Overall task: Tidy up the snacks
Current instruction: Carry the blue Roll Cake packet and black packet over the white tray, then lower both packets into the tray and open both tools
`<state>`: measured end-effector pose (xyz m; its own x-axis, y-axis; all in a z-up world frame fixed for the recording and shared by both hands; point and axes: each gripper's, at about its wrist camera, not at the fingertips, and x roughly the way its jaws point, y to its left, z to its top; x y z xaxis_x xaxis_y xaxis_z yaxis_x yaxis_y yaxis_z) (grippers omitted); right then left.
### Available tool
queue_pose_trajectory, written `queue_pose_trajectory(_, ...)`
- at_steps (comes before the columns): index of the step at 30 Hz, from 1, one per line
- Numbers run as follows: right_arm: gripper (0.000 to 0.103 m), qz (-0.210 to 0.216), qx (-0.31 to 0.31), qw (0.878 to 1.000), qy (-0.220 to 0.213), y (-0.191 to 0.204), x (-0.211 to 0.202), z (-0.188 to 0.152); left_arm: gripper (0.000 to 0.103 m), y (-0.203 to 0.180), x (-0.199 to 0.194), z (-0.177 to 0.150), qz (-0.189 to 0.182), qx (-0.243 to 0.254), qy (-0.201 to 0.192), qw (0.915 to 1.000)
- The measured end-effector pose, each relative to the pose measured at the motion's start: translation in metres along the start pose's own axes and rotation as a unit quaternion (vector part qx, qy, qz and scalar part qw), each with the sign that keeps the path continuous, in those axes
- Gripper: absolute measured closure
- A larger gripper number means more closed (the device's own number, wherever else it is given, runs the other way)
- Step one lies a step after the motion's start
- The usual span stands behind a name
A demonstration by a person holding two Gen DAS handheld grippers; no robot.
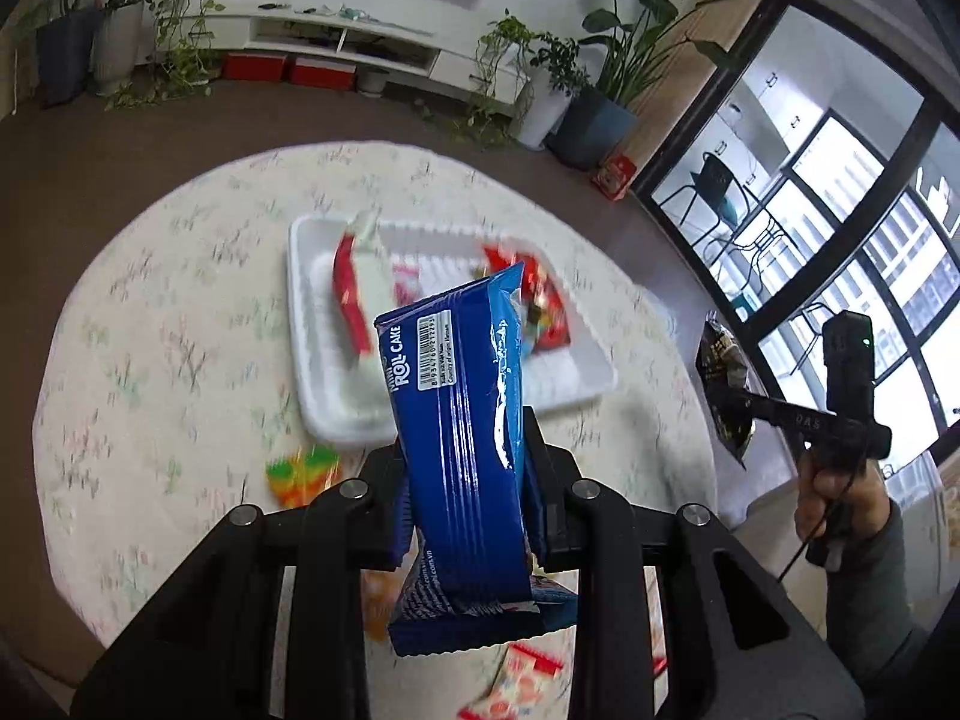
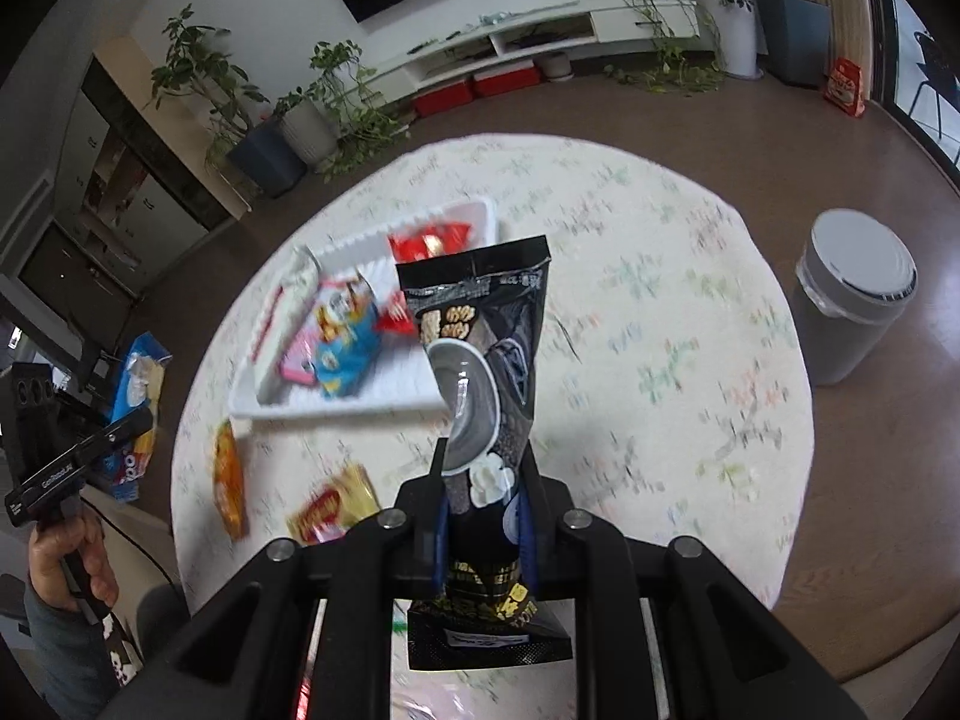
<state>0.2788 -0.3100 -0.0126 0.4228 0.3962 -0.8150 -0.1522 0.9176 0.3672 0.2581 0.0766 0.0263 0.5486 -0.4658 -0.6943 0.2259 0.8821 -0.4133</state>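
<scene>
My left gripper point(image 1: 465, 450) is shut on a blue roll cake packet point(image 1: 462, 420) and holds it upright above the round table, short of the white tray point(image 1: 303, 324). My right gripper point(image 2: 483, 474) is shut on a black snack pouch point(image 2: 480, 348), also held above the table near the tray point(image 2: 414, 396). The tray holds several snack packets, among them a red and white one point(image 1: 354, 294) and a blue one point(image 2: 345, 348). The right gripper and its pouch point(image 1: 729, 384) show at the right of the left wrist view. The left gripper with the blue packet point(image 2: 135, 384) shows at the left of the right wrist view.
Loose snacks lie on the flowered tablecloth: an orange packet point(image 2: 231, 480), a yellow and red packet point(image 2: 333, 504), a bright green and orange one point(image 1: 303, 471), and red and white ones point(image 1: 516, 684). A grey bin point(image 2: 852, 300) stands right of the table. Potted plants line the far wall.
</scene>
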Motion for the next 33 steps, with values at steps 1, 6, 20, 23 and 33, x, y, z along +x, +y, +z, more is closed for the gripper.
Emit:
queue_pose_trajectory(1,0.084,0.005,-0.004,1.0,-0.005,0.008,0.001,0.011,0.077,-0.003,0.004,0.012,-0.003,-0.002,-0.005,1.0)
queue_pose_trajectory(6,0.084,0.021,-0.02,0.999,-0.014,0.039,0.014,0.052,0.077,-0.016,0.031,0.058,0.0,0.006,-0.006,1.0)
queue_pose_trajectory(20,0.084,0.004,-0.045,0.998,0.046,0.079,0.11,0.094,0.077,-0.001,0.139,0.088,0.033,-0.005,0.052,0.9981)
queue_pose_trajectory(23,0.084,-0.014,-0.052,0.997,0.059,0.078,0.127,0.091,0.077,-0.001,0.16,0.086,0.045,0.005,0.065,0.9968)
queue_pose_trajectory(33,0.083,-0.029,-0.071,0.995,0.059,0.088,0.151,0.089,0.077,0.012,0.192,0.081,0.068,0.002,0.075,0.9949)
